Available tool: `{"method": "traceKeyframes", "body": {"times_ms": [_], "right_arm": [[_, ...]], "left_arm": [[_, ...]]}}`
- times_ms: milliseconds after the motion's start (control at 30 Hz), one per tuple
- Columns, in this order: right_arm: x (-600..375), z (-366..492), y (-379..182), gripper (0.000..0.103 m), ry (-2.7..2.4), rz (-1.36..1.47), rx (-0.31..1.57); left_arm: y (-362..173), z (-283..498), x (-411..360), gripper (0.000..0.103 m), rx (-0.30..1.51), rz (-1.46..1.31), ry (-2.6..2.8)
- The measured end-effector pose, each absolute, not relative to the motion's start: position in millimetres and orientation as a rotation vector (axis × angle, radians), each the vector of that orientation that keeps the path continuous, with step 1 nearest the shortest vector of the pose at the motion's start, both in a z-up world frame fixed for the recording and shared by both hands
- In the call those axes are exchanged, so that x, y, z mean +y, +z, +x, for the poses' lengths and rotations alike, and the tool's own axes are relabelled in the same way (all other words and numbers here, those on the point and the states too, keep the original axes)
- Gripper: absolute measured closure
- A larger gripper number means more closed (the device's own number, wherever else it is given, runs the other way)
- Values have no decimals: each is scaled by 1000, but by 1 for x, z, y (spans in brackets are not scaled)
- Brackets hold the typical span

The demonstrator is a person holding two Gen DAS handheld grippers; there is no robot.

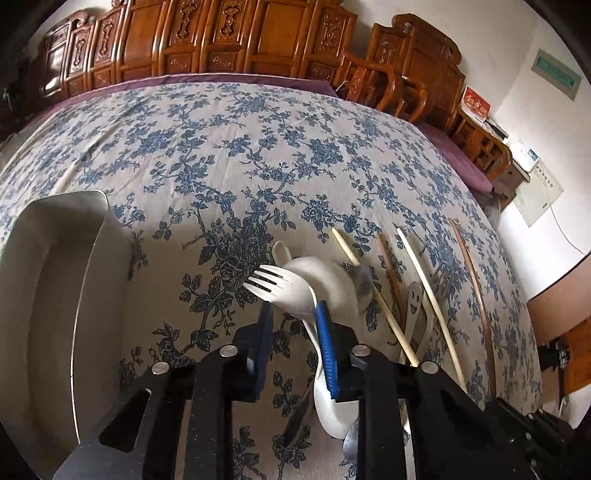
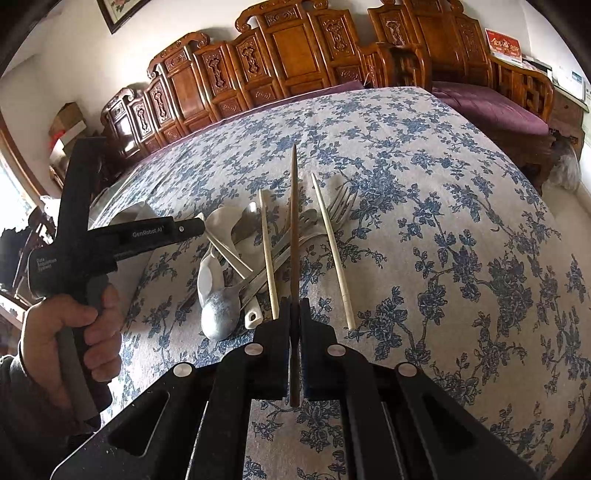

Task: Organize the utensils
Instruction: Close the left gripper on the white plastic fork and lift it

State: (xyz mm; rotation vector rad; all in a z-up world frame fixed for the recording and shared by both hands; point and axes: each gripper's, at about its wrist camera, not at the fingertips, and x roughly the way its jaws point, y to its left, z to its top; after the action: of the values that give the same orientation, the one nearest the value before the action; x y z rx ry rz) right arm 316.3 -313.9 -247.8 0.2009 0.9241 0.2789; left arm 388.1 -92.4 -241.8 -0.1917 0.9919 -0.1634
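Place: a home, probably a dining or sitting room.
Seating: carved wooden bench (image 2: 295,55) with purple cushion (image 2: 491,107) along the wall.
Table: blue floral tablecloth (image 1: 258,155), household utensils (image 2: 258,251) heaped on it.
Walls: white plaster, framed picture (image 2: 118,11), red calendar-like card (image 1: 476,105), print too small to read.

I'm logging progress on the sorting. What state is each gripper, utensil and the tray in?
left gripper: closing on white fork
white fork: between the pads, tines forward
right gripper: shut on brown chopstick
brown chopstick: held, pointing forward
metal tray: nothing seen inside
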Motion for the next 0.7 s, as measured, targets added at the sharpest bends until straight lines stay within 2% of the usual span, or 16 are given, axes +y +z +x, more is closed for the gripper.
{"method": "traceKeyframes", "body": {"times_ms": [33,233,267,333,400,700], "right_arm": [[-314,316,-248,97,279,202,924],[-313,316,-248,97,280,204,923],[-313,316,-248,97,281,204,924],[-314,316,-249,97,280,207,926],[-315,317,-248,97,281,209,927],[-315,317,-248,97,283,216,925]], "left_arm": [[-243,389,-92,103,998,-200,-162],[-246,393,-87,102,1026,-229,-147],[-245,392,-85,99,1021,-242,-149],[-242,392,-83,74,1010,-249,-146],[-241,393,-84,64,1005,-255,-139],[-258,407,-92,62,1077,-276,-106]]}}
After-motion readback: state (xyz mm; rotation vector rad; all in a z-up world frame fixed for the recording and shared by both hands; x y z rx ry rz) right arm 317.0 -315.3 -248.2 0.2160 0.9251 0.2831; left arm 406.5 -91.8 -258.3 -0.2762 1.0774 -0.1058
